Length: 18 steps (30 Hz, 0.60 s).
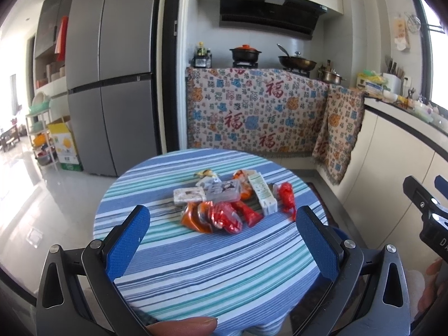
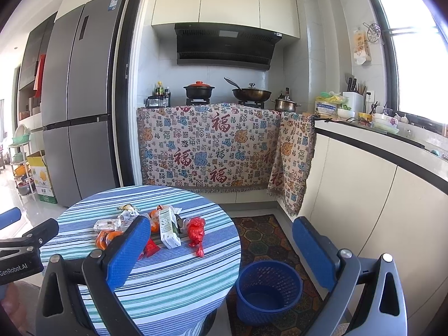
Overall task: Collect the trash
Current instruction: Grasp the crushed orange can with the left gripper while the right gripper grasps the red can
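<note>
**Trash heap sits ahead of both tongs, bin low to the right**

The trash pile of crinkled orange, red and white wrappers and cartons [image 1: 224, 201] lies near the middle of the round worktop with the blue, white and teal striped cloth [image 1: 196, 266], forward of both tools. The left tongs [image 1: 222, 239] hover over the near part of the worktop, blue pads spread wide apart and holding nothing, with the pile straight ahead between them. The right tongs [image 2: 221, 249] are likewise spread and empty; from them the pile lies ahead and to the left, partly hidden behind the left pad. The left hand looks better lined up with the heap.

The tall white and green paper carton [image 2: 168, 228] lies flat at the pile's right side, its long axis running roughly away from the cameras, one short end pointing at the near rim. Just to its right the red crumpled plastic wrapper [image 2: 196, 233] lies apart from the rest, also elongated near-to-far, its thin twisted tail towards the near edge. Pads closing across the narrow width would probably suit either piece.

The round blue perforated plastic bin [image 2: 267, 291] stands on the patterned floor mat [image 2: 266, 235], close beside the worktop's right edge and below it, nearer the right hand. It looks empty, so collecting appears not yet begun.
</note>
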Available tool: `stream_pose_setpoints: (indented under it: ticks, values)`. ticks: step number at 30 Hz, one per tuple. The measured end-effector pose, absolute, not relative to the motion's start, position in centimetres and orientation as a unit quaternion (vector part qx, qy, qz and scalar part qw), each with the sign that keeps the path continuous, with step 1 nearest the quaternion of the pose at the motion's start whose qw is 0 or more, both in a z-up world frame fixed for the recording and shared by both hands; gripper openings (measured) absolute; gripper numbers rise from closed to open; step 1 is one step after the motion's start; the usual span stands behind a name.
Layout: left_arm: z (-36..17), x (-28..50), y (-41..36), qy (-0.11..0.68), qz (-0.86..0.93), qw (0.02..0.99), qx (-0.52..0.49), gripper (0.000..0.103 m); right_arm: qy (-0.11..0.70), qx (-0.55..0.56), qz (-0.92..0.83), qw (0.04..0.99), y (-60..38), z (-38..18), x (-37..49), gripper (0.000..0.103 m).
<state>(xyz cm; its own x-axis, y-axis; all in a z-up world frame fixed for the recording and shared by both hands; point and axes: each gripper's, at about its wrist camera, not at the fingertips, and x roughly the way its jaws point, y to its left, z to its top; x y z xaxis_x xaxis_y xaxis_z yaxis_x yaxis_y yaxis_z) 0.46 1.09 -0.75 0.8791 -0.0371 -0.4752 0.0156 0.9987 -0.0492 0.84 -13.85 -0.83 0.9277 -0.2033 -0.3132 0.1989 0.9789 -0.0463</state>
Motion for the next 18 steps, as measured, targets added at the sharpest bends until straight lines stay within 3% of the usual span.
stream_pose_setpoints:
  ticks: [10, 18]
  values:
    - [-5.5, 3.2, 3.5, 0.293, 0.018, 0.956, -0.02, 0.103, 0.176, 0.0, -0.103, 0.979, -14.4, -3.3, 2.6, 0.103]
    - [-11.5, 6.3, 5.2, 0.355, 0.047, 0.933, -0.023, 0.103, 0.211, -0.009, -0.089, 0.973, -14.0, -8.5, 5.7, 0.103]
